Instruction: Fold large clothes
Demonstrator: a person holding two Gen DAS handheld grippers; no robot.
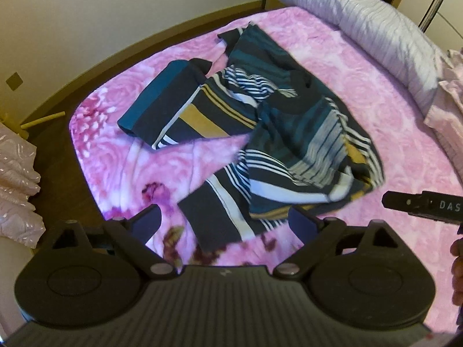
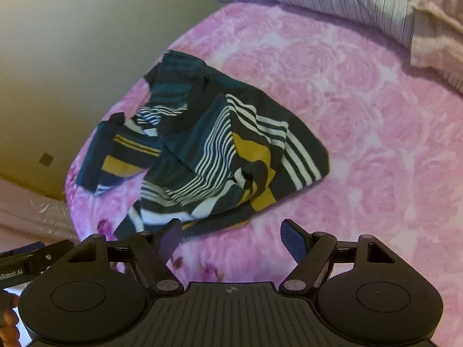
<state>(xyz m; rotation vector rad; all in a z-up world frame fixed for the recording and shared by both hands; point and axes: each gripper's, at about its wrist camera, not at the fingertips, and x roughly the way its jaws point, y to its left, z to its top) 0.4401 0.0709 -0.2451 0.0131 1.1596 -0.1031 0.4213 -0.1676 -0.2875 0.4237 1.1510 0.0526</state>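
Observation:
A large striped shirt [image 1: 260,124] in navy, teal, white and mustard lies crumpled on the pink floral bed cover [image 1: 390,144]. One sleeve [image 1: 162,101] reaches left, and a hem strip [image 1: 220,208] trails toward me. My left gripper [image 1: 224,219] hovers open just above that strip, holding nothing. In the right wrist view the same shirt [image 2: 220,147] is bunched in a heap, and my right gripper [image 2: 231,237] stands open just short of its near edge over bare cover [image 2: 376,159]. The right gripper's body [image 1: 422,206] shows at the left view's right edge.
A grey striped pillow [image 1: 376,29] lies at the bed's far end, with pale pink bedding [image 1: 448,110] beside it. More pink quilted fabric [image 1: 17,188] hangs at the left, off the bed. A cream wall [image 1: 115,14] and brown skirting border the far side.

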